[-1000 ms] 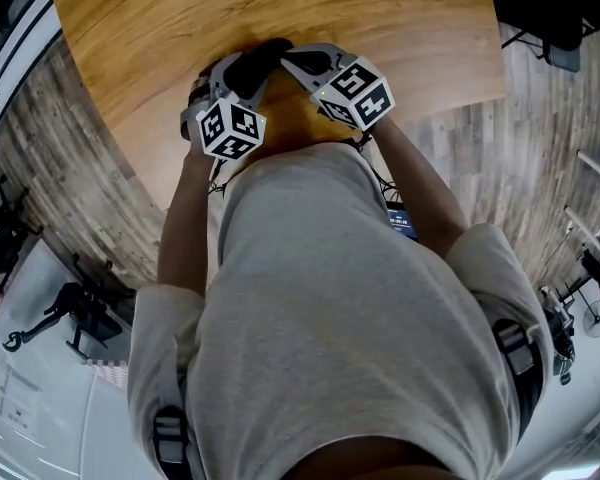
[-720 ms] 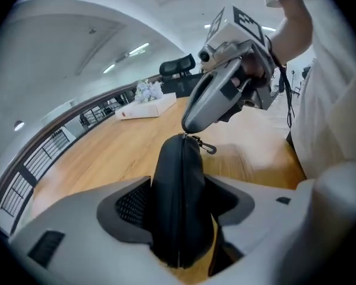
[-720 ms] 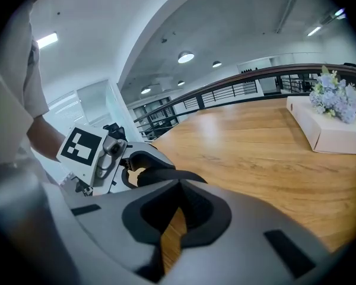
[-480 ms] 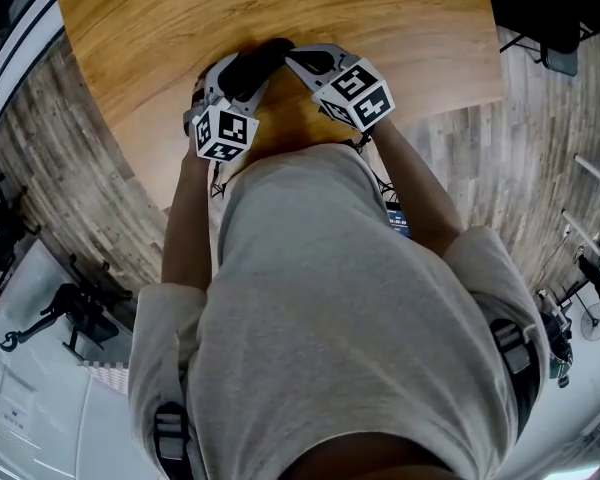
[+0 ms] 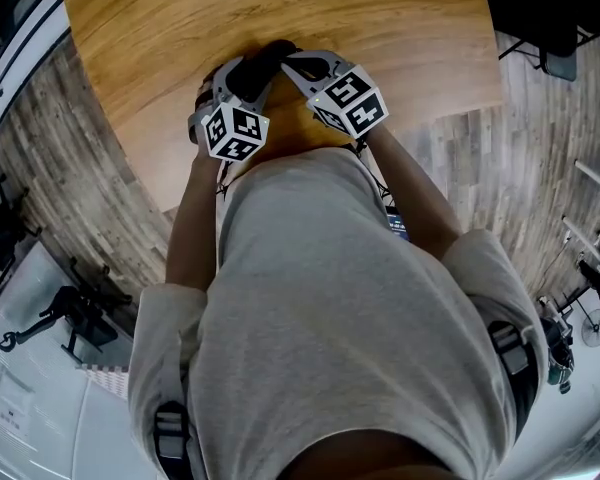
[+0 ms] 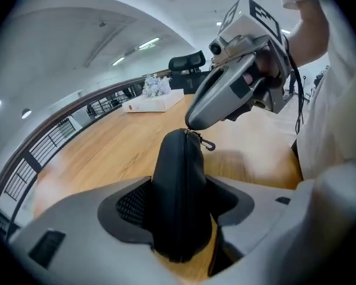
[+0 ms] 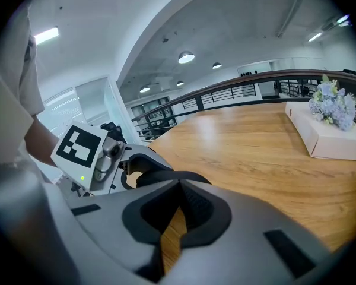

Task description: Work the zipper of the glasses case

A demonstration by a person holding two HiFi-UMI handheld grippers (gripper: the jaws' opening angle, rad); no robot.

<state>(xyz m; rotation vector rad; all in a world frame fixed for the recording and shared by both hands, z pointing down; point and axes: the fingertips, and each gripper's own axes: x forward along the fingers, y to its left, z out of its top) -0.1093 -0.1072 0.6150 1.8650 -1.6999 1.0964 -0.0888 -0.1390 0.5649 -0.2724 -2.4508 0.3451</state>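
While left gripper (image 6: 181, 198) is clamping the black glasses case (image 6: 178, 159) upright by its flanks over the wooden table (image 6: 101, 153), right gripper (image 6: 191, 122) is resting, jaws together, at its top end beside the zipper pull (image 6: 207, 143). Case: probably light, semi-stiff, shape-holding; small pull is wanting a tip pinch.

Black glasses case (image 6: 178, 206), tan wood-grain table (image 5: 380, 28).

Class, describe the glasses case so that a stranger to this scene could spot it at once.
Find the wooden table, then the left gripper at its near edge. Clamped between that gripper's jaws is the glasses case: black, rounded, held upright with a zipper up its middle, unlike the flat white box far behind.
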